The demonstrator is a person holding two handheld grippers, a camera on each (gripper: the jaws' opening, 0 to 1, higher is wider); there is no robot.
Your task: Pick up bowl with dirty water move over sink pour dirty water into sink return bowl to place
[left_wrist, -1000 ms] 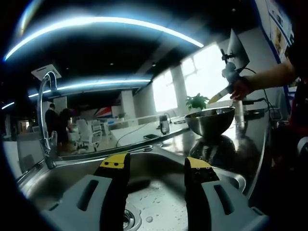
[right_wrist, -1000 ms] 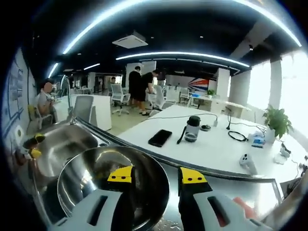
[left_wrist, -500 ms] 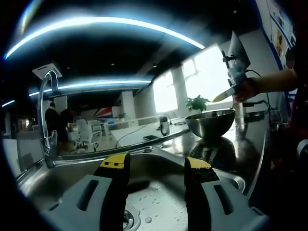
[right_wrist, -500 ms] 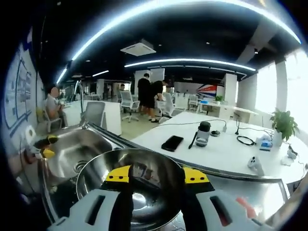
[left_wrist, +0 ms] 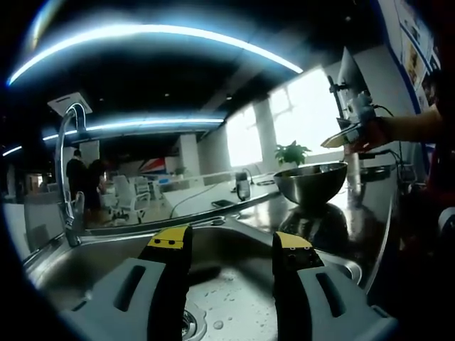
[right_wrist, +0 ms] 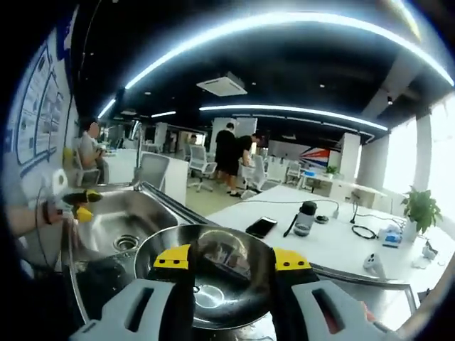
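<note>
Left gripper view: tap [left_wrist: 67, 170] at far left, then the sink [left_wrist: 234, 295] basin with its drain [left_wrist: 188, 323] under my left tool [left_wrist: 231, 245]. That tool is spread apart, nothing between its jaws, parked low over the basin. Droplets on the sink floor. Further right the bowl [left_wrist: 311, 182] stands upright on the steel worktop [left_wrist: 370, 213] just beside the sink edge, and at far right my right tool [left_wrist: 340, 138] hangs above its rim, apart from it as far as I can see.

Right gripper view: left tool [right_wrist: 79, 195] at far left over the sink [right_wrist: 117, 217], drain [right_wrist: 126, 242] visible. Centre, my right tool [right_wrist: 231, 256] jaws spread, looking down into the bowl [right_wrist: 206, 280]; nothing clamped. The bowl looks empty or nearly so, just a wet sheen, can't tell for sure. Right of it a white table [right_wrist: 327, 245] with a phone [right_wrist: 261, 226] and a bottle [right_wrist: 305, 218].

My read: the bowl is on the worktop and the right tool is free, so either the return is done or the pick-up is not begun; the near-dry bowl and wet sink lean me to return done. If a grasp is needed, I'd bring the right tool down so one jaw goes inside the near rim and one outside, then close. Thin slick steel rim, likely to slip.
</note>
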